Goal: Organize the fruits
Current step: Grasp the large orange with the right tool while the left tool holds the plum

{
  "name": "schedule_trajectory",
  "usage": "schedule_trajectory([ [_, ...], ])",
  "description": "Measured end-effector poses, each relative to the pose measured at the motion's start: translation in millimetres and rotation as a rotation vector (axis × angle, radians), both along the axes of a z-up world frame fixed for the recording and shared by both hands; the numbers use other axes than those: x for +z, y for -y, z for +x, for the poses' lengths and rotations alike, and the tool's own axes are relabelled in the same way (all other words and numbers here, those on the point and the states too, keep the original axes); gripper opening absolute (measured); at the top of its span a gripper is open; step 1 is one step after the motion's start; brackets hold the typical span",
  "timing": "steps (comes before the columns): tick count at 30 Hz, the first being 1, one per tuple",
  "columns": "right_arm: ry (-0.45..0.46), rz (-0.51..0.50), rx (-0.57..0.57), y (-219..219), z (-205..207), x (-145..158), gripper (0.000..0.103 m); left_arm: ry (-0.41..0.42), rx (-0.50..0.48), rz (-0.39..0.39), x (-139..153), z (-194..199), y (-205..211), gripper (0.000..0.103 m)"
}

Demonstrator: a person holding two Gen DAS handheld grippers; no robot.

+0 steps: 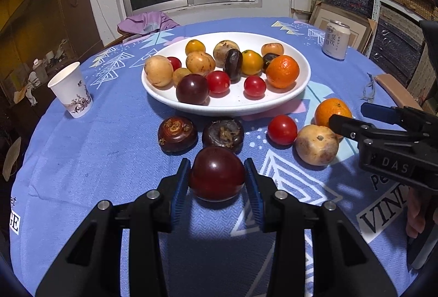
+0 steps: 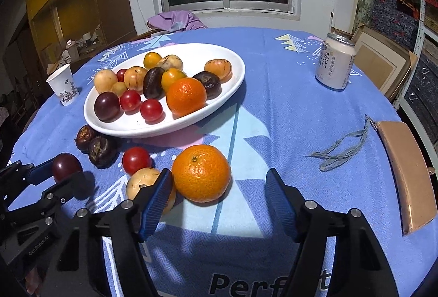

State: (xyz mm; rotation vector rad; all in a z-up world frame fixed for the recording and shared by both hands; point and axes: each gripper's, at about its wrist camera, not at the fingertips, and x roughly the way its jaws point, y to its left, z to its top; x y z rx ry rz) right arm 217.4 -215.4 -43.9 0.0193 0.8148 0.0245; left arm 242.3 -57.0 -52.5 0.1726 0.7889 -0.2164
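Left wrist view first: my left tongs (image 1: 217, 182) are around the dark red plum (image 1: 216, 173), a blue pad on each side of it. The pads look to be just meeting the skin, so I read it as held, though lightly. It sits on the blue cloth of the surface (image 1: 95, 160), just short of two dark brown water chestnuts (image 1: 177, 133) and, beyond them, the white plate (image 1: 303, 72) heaped with fruit. The skin is glossy and round, so if I squeeze off-centre it could squirt out forward and knock into the chestnuts. Lifting too low over the plate rim could clip it, and the plate is crowded enough that a dropped plum may roll a cherry tomato (image 1: 254, 86) out.

Right wrist view now: my right tongs (image 2: 219, 201) stand wide open, holding nothing. The loose tangerine (image 2: 201, 172) lies near the left pad rather than centred between them, and the pale tan fruit (image 2: 147, 184) sits partly behind that left finger (image 2: 154, 201), touching or nearly so. If I close from here, I may shove the tan fruit aside or pinch the tangerine unevenly and send it rolling toward the red tomato (image 2: 136, 160). My two tongs are also working near each other, so a careless swing could bump them.
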Motion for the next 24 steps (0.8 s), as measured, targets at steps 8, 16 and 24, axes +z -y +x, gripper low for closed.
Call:
schedule_trajectory([
  [8, -0.009, 0.040, 0.000, 2.5, 6.1, -2.1, 0.072, 0.017, -0.003, 0.013, 1.1, -2.1, 1.8, 0.040],
  [16, -0.017, 0.066, 0.007, 3.5, 6.5, -3.0, 0.068, 0.021, 0.002, 0.019, 0.7, -2.1, 1.4, 0.040],
  [24, -0.014, 0.071, 0.049, -3.6, 2.4, -1.9, 0.046, 0.018, 0.000, 0.024, -0.3, -2.0, 2.3, 0.040],
])
